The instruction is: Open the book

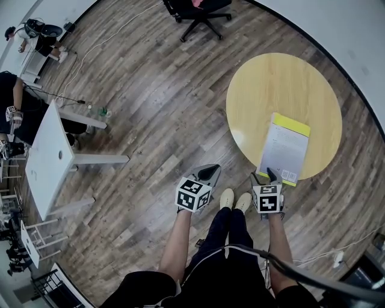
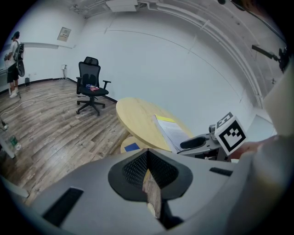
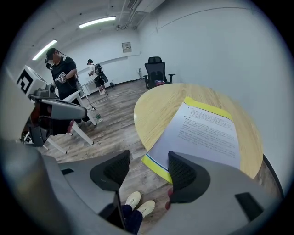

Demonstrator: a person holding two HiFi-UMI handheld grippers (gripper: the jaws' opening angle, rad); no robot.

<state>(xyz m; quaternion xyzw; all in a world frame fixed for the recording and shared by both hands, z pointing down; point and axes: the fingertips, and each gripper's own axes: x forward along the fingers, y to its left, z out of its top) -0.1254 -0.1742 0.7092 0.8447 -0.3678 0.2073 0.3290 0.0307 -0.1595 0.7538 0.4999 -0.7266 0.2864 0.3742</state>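
Note:
A closed book point(image 1: 284, 147) with a pale printed cover and yellow edge strips lies on the round yellow table point(image 1: 264, 84). Its near end hangs over the table's rim. My right gripper point(image 1: 266, 177) stands open at that near end. In the right gripper view the book point(image 3: 206, 133) fills the upper right, and its yellow near corner shows in the gap of the right gripper point(image 3: 148, 158); neither pad presses on it. My left gripper point(image 1: 210, 171) is shut and empty over the floor, left of the table. From the left gripper point(image 2: 146, 160) I see the book point(image 2: 172, 131) and the right gripper point(image 2: 202, 142).
A black office chair point(image 1: 201, 15) stands beyond the table. A white table point(image 1: 51, 159) and people point(image 3: 62, 73) are at the far left. The person's shoes point(image 1: 234, 200) are on the wood floor just below the table's near rim.

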